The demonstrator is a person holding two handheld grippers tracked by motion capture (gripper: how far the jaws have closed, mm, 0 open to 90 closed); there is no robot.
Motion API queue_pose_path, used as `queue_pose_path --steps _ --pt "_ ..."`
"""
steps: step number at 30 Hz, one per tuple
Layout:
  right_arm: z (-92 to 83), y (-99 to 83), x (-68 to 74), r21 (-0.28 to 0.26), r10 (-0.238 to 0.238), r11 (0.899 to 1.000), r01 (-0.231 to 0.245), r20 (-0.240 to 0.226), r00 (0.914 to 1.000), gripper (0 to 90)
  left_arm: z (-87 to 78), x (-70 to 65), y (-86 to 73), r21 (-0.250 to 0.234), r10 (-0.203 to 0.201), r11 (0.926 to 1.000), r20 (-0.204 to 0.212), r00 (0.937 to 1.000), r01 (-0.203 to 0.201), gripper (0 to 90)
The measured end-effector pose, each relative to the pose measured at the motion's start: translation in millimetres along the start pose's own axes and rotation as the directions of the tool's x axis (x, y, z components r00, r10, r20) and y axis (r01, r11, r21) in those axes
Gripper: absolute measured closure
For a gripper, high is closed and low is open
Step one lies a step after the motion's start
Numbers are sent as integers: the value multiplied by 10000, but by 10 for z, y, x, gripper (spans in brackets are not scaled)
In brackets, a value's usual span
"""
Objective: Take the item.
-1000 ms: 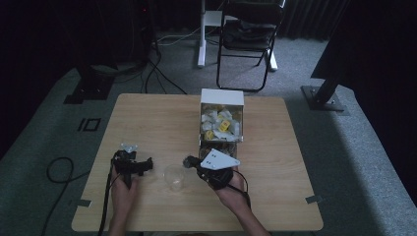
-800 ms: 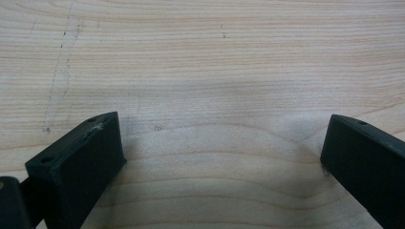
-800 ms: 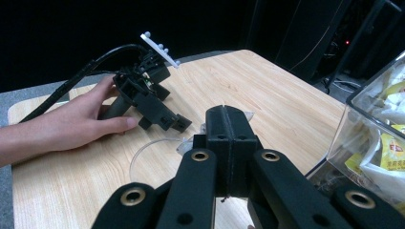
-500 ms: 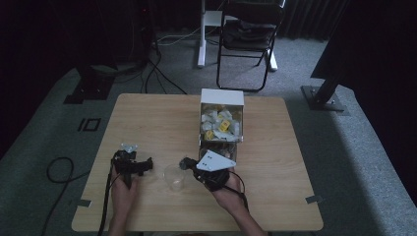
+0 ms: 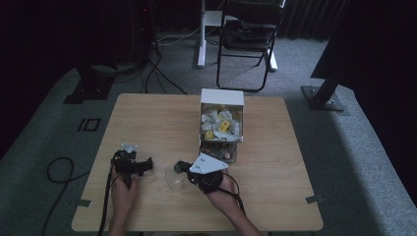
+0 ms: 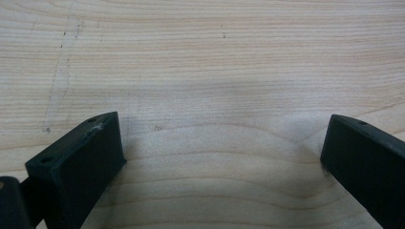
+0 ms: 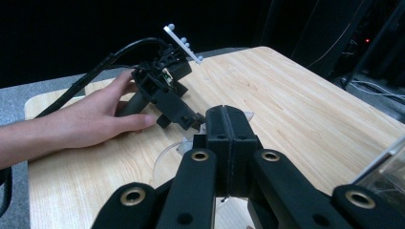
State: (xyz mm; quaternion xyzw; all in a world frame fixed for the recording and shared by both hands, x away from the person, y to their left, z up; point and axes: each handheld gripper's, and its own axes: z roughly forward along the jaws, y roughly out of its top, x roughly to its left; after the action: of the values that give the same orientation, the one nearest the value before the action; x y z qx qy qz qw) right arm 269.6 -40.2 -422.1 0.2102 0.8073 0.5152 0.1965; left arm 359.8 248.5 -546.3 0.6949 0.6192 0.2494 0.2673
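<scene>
Two black hand-held grippers are held low over a pale wood-grain surface [image 5: 147, 118], with a small clear plastic cup [image 5: 173, 178] between them.

The left hand-held gripper [image 5: 146, 165] is seen with its blocky matte jaws set wide apart, only bare streaked wood lying between them. The right hand-held gripper [image 7: 228, 129] is seen with its flat jaws pressed together, the thin rim of the clear cup appearing to be pinched between them, though the contact is partly hidden. The cup stands on the surface just right of the left hand-held gripper. Behind it, a clear box with a white lid [image 5: 221, 124] is seen, filled with small white and yellow packets. A black folding chair [image 5: 248, 34] stands on the grey carpet beyond the surface.
</scene>
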Motion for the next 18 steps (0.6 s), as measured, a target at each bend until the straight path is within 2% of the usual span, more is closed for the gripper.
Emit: queue_pose_path --steps 18 --pt "150 -9 110 199 -156 9997 161 -290 9995 900 -1 0 0 5 -2 10000 6 10000 2 12"
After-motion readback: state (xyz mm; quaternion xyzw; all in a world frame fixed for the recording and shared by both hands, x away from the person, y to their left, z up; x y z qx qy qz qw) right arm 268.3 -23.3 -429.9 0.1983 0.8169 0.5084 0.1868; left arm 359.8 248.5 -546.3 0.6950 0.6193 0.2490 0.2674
